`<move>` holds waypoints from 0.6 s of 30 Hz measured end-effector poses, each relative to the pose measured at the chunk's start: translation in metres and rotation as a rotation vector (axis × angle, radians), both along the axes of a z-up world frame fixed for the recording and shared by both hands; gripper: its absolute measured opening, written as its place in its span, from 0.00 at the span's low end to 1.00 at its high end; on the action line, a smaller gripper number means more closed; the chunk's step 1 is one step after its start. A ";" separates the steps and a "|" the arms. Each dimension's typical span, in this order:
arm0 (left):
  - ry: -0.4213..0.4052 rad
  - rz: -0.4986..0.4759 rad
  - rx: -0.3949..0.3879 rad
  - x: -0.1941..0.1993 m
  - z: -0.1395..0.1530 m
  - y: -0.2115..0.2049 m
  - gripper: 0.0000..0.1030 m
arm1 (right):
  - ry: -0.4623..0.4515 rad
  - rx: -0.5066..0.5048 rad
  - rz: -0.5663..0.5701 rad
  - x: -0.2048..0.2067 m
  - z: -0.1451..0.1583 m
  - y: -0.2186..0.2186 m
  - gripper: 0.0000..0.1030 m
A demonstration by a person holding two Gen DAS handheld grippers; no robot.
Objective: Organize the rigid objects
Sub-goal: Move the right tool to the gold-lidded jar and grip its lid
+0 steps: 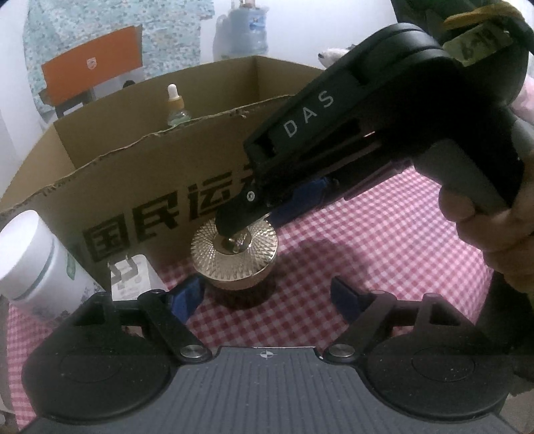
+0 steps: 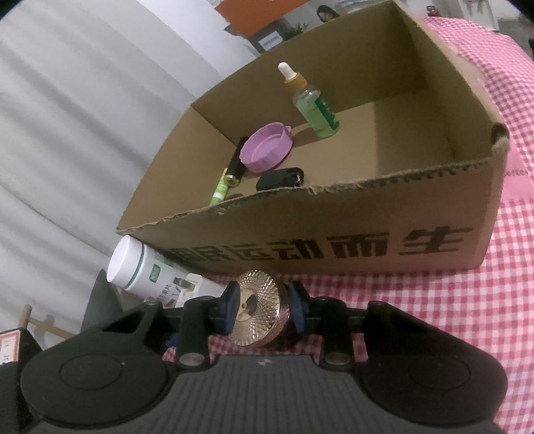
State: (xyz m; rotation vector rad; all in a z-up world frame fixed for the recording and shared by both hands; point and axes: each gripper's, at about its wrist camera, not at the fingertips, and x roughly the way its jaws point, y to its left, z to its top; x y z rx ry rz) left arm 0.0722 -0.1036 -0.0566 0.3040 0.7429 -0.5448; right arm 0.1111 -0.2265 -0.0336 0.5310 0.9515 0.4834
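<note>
Right claw pinching gold-lidded jar by its sides on checked worktop, left claw spread just before the jar, cardboard box beyond.

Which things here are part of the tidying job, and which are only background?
Job: gold jar, right tool, box, white bottle, dropper bottle, purple lid.
Background: checked cloth, orange box, water jug.

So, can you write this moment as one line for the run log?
right claw: around gold jar on checkered cloth, contact unclear | left claw: open, empty | cardboard box: dropper bottle, purple lid inside
</note>
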 end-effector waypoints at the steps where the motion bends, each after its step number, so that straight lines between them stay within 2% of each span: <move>1: 0.000 -0.004 -0.001 0.000 -0.001 -0.001 0.81 | 0.000 -0.001 0.001 0.000 0.000 0.000 0.34; 18: 0.012 -0.152 -0.035 -0.016 0.004 -0.023 0.80 | 0.016 -0.048 -0.046 -0.027 0.005 -0.030 0.36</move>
